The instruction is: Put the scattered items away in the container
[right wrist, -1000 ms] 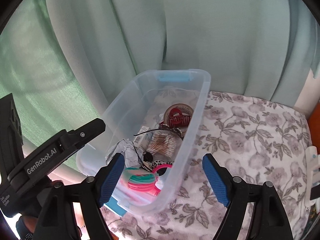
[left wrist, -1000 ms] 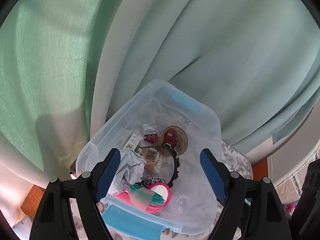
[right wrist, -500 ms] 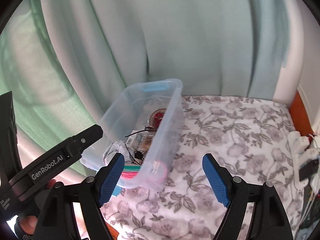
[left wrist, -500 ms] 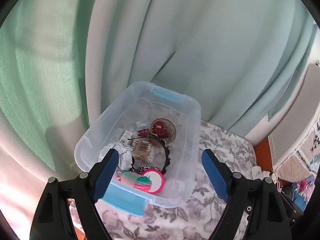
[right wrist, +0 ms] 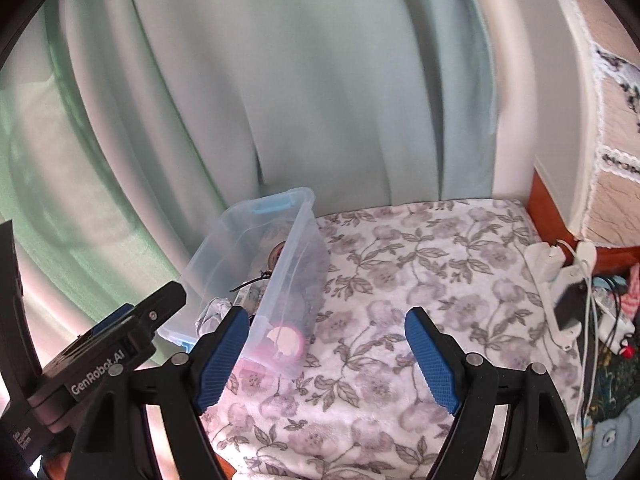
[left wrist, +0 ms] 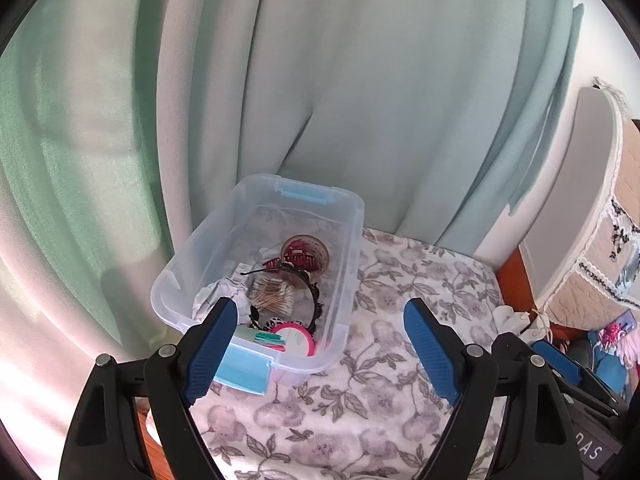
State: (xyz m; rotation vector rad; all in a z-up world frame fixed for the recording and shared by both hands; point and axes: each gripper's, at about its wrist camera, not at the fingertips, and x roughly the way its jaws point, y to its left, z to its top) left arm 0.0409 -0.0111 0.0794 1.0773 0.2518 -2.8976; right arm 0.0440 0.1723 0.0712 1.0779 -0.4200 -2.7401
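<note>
A: Your left hand-held gripper (left wrist: 316, 344) and right hand-held gripper (right wrist: 326, 350)?

B: Both spread wide, nothing between the pads, above the floral blanket (right wrist: 420, 264).

A: Container (left wrist: 348, 248)?

B: On the blanket's left edge by the curtain (left wrist: 360, 80); hair clips, headband, cotton swabs inside.

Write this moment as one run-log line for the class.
left gripper: open, empty | right gripper: open, empty | container: on floral cloth, items inside | loose items outside: none seen
</note>
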